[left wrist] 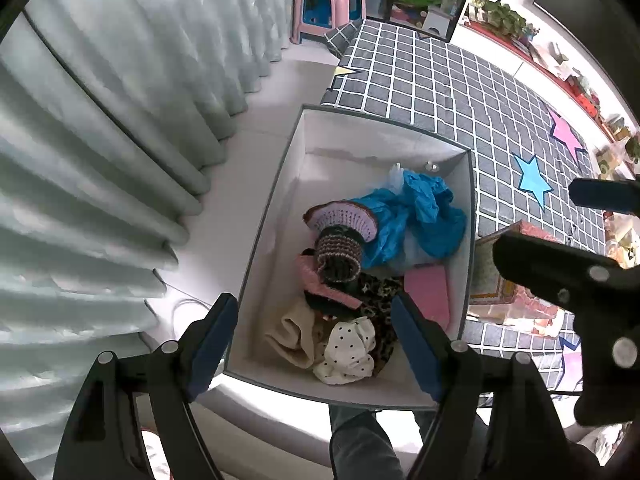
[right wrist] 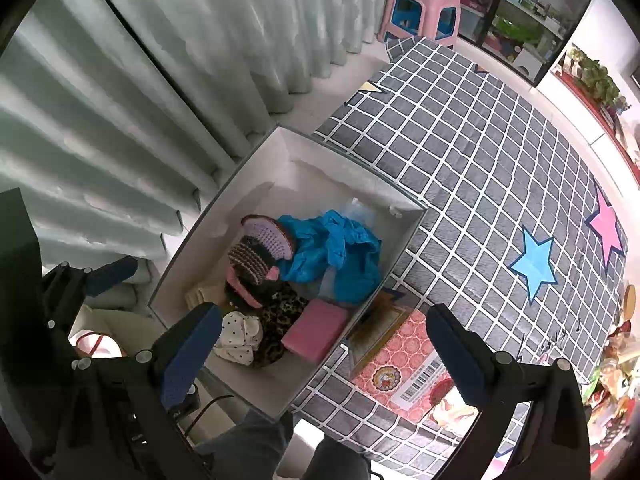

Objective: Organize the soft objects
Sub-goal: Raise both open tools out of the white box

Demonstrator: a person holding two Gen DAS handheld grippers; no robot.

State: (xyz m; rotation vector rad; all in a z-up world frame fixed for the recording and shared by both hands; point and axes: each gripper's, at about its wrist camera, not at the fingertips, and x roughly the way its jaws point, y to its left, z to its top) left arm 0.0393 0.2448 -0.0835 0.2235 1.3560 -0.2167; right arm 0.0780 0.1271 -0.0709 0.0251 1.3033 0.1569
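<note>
Soft objects (crumpled blue plastic bag (left wrist: 420,216), striped knitted hat (left wrist: 340,248), polka-dot cloth (left wrist: 348,352)) lie inside white rectangular storage box (left wrist: 276,216); left tongs (left wrist: 316,348) and right tongs (right wrist: 320,356) both released, empty, above it.

Bright daylight, overexposed right edges, fisheye-warped.

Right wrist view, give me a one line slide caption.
Open right tool hovers over a white box of soft items beside the checked mat.
</note>
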